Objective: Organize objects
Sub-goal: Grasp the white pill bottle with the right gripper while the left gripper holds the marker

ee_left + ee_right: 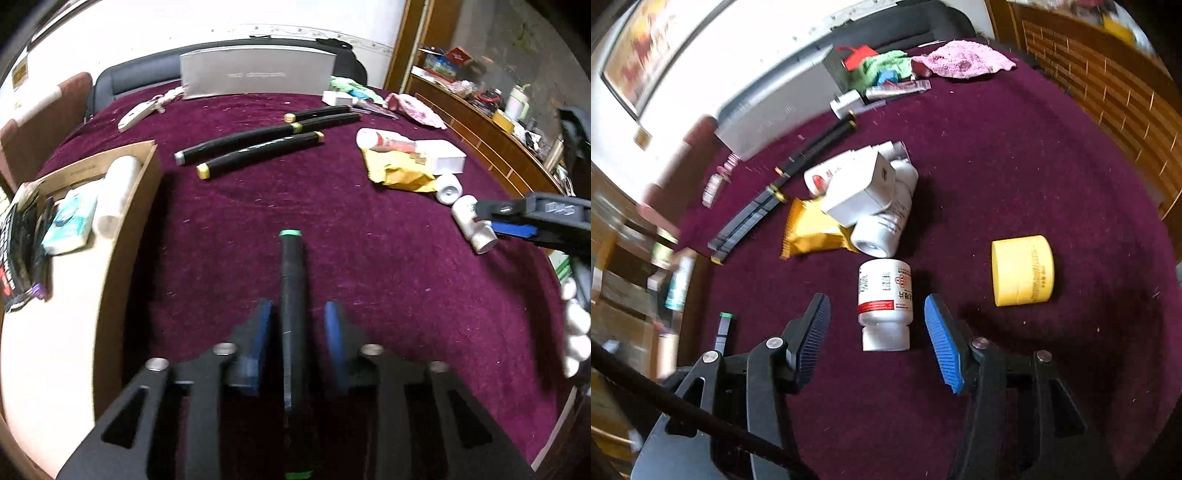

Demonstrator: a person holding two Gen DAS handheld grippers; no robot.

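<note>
In the left wrist view, the left gripper (298, 332) is seen at the bottom centre, and a black marker with a green cap (291, 295) lies between its blue pads (334, 332). A narrow gap is visible on each side of the marker, so the jaws are parted and the marker is not pressed. Under it, the purple cloth (369, 229) is spread. At the left edge, a cardboard box (144, 173) is placed, with a white roll (114, 195) inside. Further up, three black markers (258, 147) are laid near the centre. At the right, the right gripper (495, 221) is seen at a white bottle (472, 225).

In the right wrist view, the right gripper (877, 332) is at the bottom, its jaws wide apart. A white pill bottle (884, 302) lies between them on its side and is touched by neither pad. To the right, a yellow jar (1023, 271) is placed. Above, a white box (857, 192) rests on another bottle (882, 229), beside a yellow packet (809, 232).
</note>
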